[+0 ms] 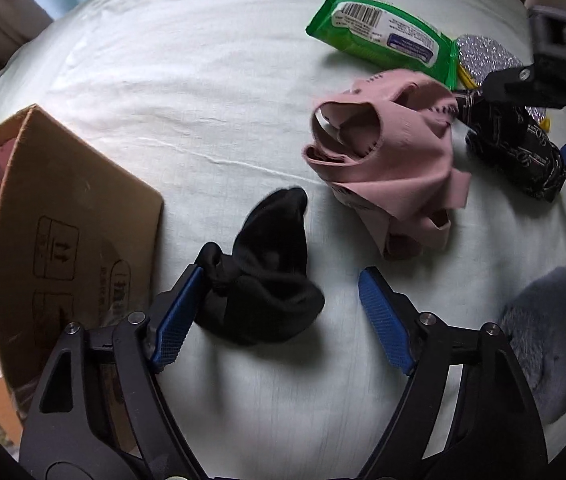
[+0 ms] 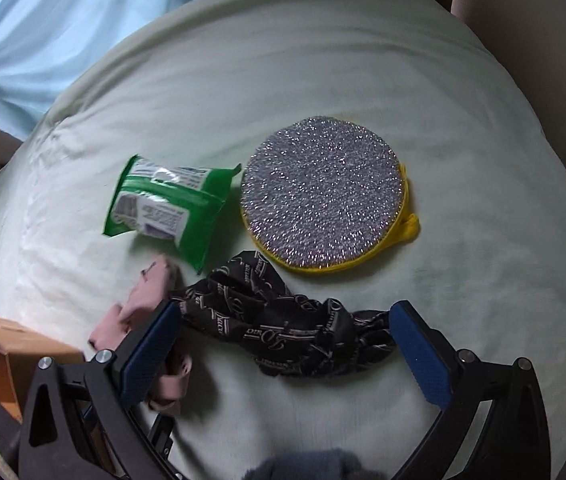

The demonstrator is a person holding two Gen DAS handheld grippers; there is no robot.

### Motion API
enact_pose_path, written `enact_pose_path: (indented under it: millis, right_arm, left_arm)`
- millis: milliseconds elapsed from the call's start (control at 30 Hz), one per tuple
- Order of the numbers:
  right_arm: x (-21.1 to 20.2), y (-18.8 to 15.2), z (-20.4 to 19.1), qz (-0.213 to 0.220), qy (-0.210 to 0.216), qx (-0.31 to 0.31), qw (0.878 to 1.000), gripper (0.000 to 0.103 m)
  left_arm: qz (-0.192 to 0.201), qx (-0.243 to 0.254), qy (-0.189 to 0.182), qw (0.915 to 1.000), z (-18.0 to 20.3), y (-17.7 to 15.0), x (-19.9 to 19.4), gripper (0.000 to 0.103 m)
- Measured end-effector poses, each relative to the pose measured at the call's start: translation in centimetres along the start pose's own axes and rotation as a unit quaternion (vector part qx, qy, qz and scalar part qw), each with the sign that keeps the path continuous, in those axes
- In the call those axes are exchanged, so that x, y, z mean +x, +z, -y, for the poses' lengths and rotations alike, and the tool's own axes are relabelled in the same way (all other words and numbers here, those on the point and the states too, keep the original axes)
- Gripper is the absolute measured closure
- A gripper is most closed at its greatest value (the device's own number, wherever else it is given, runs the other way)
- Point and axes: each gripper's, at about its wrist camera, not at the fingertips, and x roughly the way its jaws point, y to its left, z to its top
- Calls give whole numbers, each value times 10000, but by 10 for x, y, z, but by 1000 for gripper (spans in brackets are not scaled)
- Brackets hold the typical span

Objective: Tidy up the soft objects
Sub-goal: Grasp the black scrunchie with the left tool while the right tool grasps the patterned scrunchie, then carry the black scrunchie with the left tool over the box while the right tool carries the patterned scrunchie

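Observation:
A black sock (image 1: 263, 268) lies crumpled on the pale bedsheet (image 1: 163, 80) between the fingers of my left gripper (image 1: 279, 312), which is open; the sock touches the left pad. A pink garment (image 1: 391, 168) lies beyond it. My right gripper (image 2: 287, 344) is open around a black patterned cloth (image 2: 283, 328), which also shows in the left wrist view (image 1: 519, 148) with the right gripper (image 1: 543, 120) over it. The pink garment (image 2: 139, 308) sits by the right gripper's left finger.
A cardboard box (image 1: 67, 232) with pink items inside stands at the left; its corner shows in the right wrist view (image 2: 11, 352). A green wipes pack (image 2: 167, 208) (image 1: 383, 36) and a round glittery silver pad (image 2: 323, 196) lie further back. A grey fuzzy item (image 1: 547, 340) lies at the right.

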Motion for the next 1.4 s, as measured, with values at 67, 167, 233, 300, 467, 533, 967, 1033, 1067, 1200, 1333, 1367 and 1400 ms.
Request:
enact_pose_path:
  millis: [67, 167, 233, 300, 467, 533, 967, 1033, 1067, 1200, 1333, 1367, 1400]
  right_arm:
    - [6, 3, -3, 2, -119, -43, 9999, 0]
    - [15, 5, -7, 12, -309, -152, 9994, 0]
    - [21, 5, -10, 14, -414, -240, 9989, 0]
    - [25, 4, -13, 32, -500, -320, 9982, 2]
    - [23, 2, -10, 94, -491, -324, 9982, 29]
    - [20, 0, -10, 106, -452, -352, 9983, 38]
    - [-25, -18, -26, 355, -97, -494, 9981, 58]
    - [-43, -23, -27, 476, -64, -520, 9975, 58]
    - [-51, -26, -24, 535, -50, -533, 9971, 59]
    - [-94, -32, -18, 803, 35, -587, 9950, 59]
    - [-146, -34, -36, 1121, 114, -718, 9910, 59]
    - [-165, -37, -40, 1215, 135, -773, 9895, 59]
    - [-175, -39, -49, 1269, 145, -812, 9885, 59]
  left_arm:
    - [13, -23, -57, 10000, -2, 2, 2, 26]
    - [11, -118, -203, 9997, -4, 4, 5, 32]
    - [15, -164, -296, 9994, -8, 5, 5, 38]
    - [6, -216, -360, 9991, -11, 7, 4, 44]
    - [-37, -383, -422, 9984, -26, 12, 2, 76]
    - [-46, -409, -453, 9981, -32, 14, 2, 79]
    - [346, -420, -547, 9970, -42, 17, -49, 85]
    - [439, -416, -566, 9966, -42, 13, -66, 85]
    - [495, -421, -580, 9962, -43, 12, -75, 85]
    - [726, -427, -665, 9942, -41, 10, -115, 85]
    - [1025, -334, -733, 9915, -47, 11, -167, 85]
    - [1099, -329, -759, 9905, -51, 12, -183, 85]
    - [1147, -338, -803, 9896, -56, 12, -196, 85]
